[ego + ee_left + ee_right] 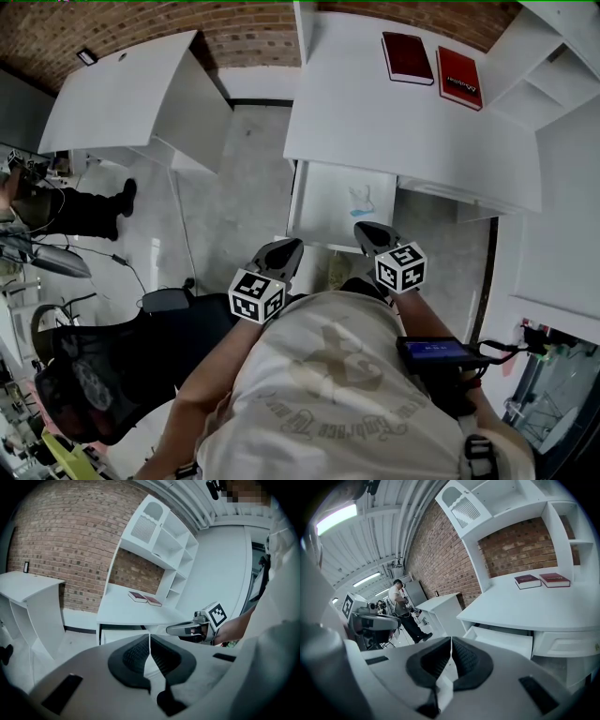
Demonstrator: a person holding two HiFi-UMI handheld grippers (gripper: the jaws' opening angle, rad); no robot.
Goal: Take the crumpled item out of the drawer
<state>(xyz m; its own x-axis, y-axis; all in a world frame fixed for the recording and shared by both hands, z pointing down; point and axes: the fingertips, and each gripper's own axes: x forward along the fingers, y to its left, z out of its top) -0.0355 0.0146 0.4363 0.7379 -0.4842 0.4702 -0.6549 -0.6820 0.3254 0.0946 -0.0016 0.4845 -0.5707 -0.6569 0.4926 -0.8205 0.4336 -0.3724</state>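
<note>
The white desk's drawer (328, 202) stands pulled open. A pale crumpled item (364, 198) lies in it, right of the middle. Both grippers hover in front of the drawer, short of its front edge. My left gripper (281, 252) is shut with nothing between its pads, as the left gripper view (150, 651) also shows. My right gripper (372, 235) is shut and empty too, and its own view (451, 656) looks past the open drawer (502, 642). The crumpled item is hidden in both gripper views.
Two dark red books (407, 57) (459, 77) lie on the desk top (375, 112) under white shelves (520, 498). A second white desk (131, 94) stands to the left. A person (404, 610) stands further back. A black chair (112, 366) is at my left.
</note>
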